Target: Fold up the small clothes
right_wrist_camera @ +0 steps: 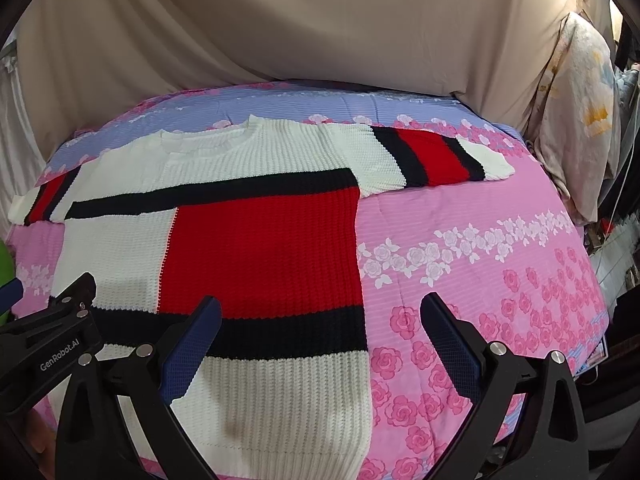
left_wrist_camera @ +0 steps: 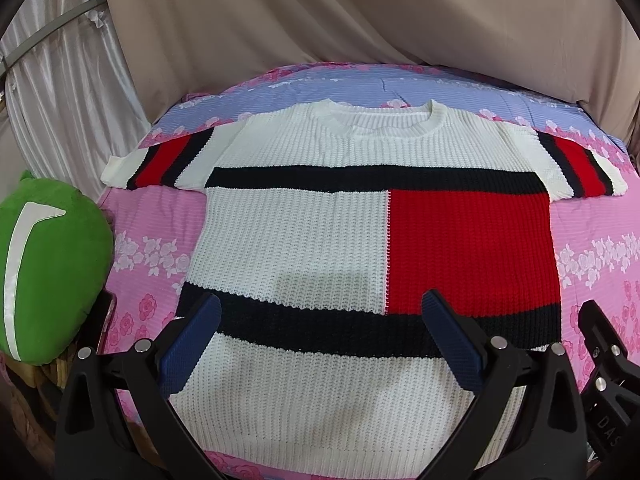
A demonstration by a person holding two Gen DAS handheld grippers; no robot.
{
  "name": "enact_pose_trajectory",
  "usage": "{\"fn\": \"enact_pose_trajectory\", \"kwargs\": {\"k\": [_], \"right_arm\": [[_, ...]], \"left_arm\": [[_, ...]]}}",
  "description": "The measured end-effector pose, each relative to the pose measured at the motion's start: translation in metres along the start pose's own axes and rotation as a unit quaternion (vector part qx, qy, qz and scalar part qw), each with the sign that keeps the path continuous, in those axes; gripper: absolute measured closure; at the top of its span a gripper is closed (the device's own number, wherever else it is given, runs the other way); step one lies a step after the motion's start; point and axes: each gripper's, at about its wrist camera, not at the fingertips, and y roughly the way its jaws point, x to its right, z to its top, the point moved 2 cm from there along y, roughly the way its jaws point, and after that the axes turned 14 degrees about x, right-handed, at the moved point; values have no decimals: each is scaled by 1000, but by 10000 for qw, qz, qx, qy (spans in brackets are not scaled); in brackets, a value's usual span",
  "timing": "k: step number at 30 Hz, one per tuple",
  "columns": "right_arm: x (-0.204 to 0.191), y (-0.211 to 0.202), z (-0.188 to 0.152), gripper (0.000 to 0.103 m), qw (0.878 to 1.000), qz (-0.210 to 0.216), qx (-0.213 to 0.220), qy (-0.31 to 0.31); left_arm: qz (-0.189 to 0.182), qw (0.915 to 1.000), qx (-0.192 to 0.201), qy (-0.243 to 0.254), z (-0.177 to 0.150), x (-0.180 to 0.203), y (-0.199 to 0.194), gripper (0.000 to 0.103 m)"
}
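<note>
So on the far left of the left wrist view there's a green cushion [left_wrist_camera: 48, 268] with a white stripe, sitting off to the left of the left gripper's [left_wrist_camera: 320, 312] fingers at the edge of the bed. The bedspread [left_wrist_camera: 152, 216] is pink with a rose print, turning lavender-blue toward the far side, and beige drapes [left_wrist_camera: 360, 12] hang behind it.

The knit sweater [left_wrist_camera: 296, 248] is laid out flat and face up on the bed, neckline at the far end, both short sleeves spread out sideways. It's white with navy bands and a big red block. The left gripper's fingers are spread wide and have hold of nothing; they hover over the lower part of the sweater, the left finger [left_wrist_camera: 192, 344] near the sweater's left edge on the navy band, the right one over the navy band under the red block. Hem is just below and between them.

Moving right, the right gripper [right_wrist_camera: 320, 312] is also wide open and empty. Its left finger [right_wrist_camera: 192, 344] sits over the sweater's lower white and navy part, while its right finger is over bare pink bedspread, so the sweater's right side edge runs between the two. Beyond the right finger, at the bed's far right, a pale pillow [right_wrist_camera: 576, 112] leans upright.
</note>
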Motion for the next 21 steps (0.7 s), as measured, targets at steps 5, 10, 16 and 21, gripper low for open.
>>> {"fn": "enact_pose_trajectory", "kwargs": {"k": [5, 10, 16, 21], "right_arm": [[0, 1, 0, 5, 10000, -12, -15, -6], [1, 2, 0, 5, 10000, -14, -25, -12], [0, 3, 1, 5, 10000, -12, -35, -20], [0, 4, 1, 5, 10000, -10, -39, -23]], "left_arm": [[-18, 10000, -18, -2, 1, 1, 2, 5], [-16, 10000, -22, 5, 1, 2, 3, 5], [-14, 10000, -35, 6, 2, 1, 5, 5], [-8, 10000, -45, 6, 1, 1, 6, 5]]}}
